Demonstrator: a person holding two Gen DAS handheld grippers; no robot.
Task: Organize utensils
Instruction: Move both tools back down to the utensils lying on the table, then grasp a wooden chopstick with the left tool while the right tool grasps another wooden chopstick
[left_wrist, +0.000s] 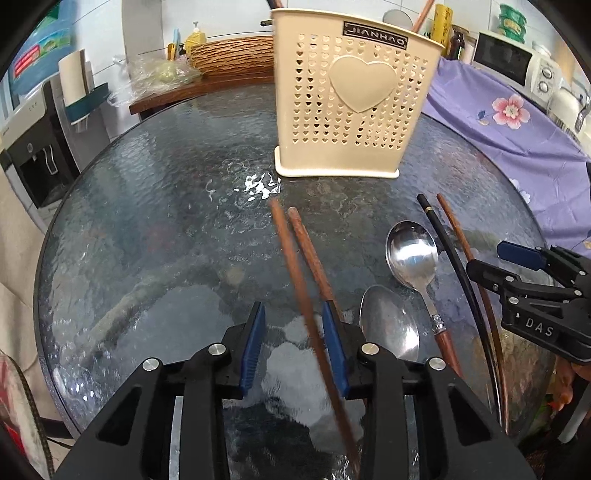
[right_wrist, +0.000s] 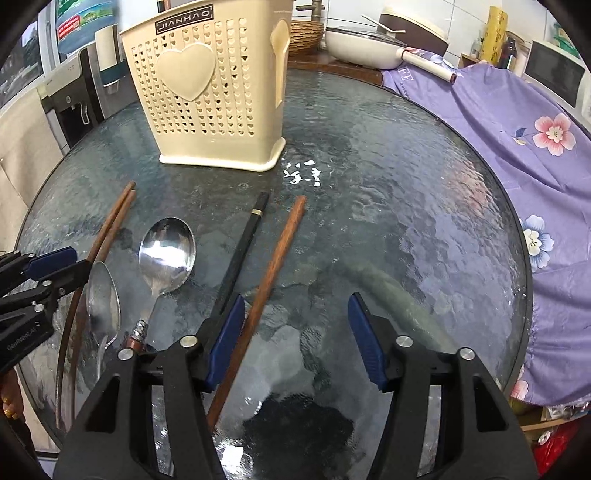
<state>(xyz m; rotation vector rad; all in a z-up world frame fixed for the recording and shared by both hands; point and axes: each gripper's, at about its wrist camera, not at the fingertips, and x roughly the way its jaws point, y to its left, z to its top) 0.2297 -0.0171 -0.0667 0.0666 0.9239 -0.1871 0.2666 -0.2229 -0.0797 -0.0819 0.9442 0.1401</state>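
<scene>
Standing toward the far edge of the round glass table (left_wrist: 140, 206), a cream utensil holder (left_wrist: 351, 107) waits. Nearer the front edge lie spoons and chopsticks. The left gripper (left_wrist: 293, 345), jaws parted, straddles one brown chopstick (left_wrist: 295, 266); next, clench and lift. The right gripper (right_wrist: 295, 336) hangs released.

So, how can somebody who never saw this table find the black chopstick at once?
Start at the cream utensil holder standing on the round glass table. In front of it lie spoons and chopsticks; the black chopstick lies between the big shiny spoon and a brown chopstick. It alone is black, with a thin gold band.
</scene>
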